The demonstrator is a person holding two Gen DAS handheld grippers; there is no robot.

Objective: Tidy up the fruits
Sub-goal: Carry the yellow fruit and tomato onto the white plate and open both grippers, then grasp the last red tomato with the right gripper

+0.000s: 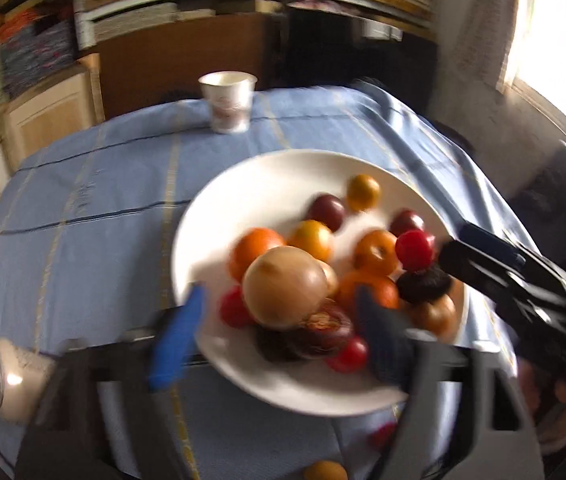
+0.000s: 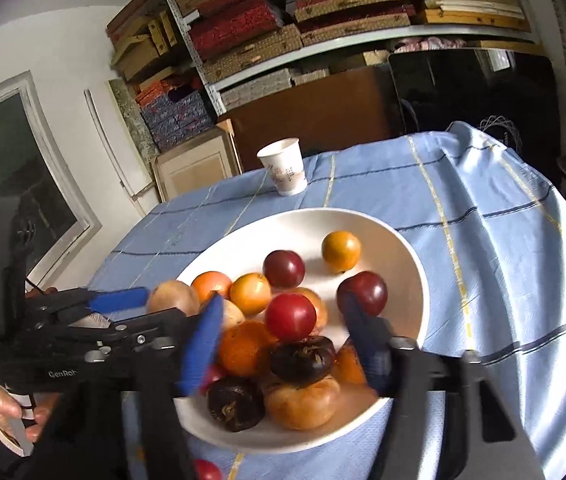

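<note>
Bowl point(image 2: 411, 280): white, on blue checked cloth point(image 2: 503, 240), piled w/ fruit.
Fruit: pale onion-like one point(image 1: 283, 286) at pile's left; red tomato point(image 2: 290, 317) on top; dark plums point(image 2: 283, 269) & a yellow one point(image 2: 341, 251) toward far side.
Loose bits: red one point(image 2: 207, 470) on cloth, near side of bowl.
Left gripper point(image 1: 279, 340): jaws apart over bowl's near rim, nothing held.
Right gripper point(image 2: 283, 352): jaws apart over pile, nothing clamped.
Paper cup point(image 2: 283, 166): upright at far edge of table, well apart from bowl.
</note>
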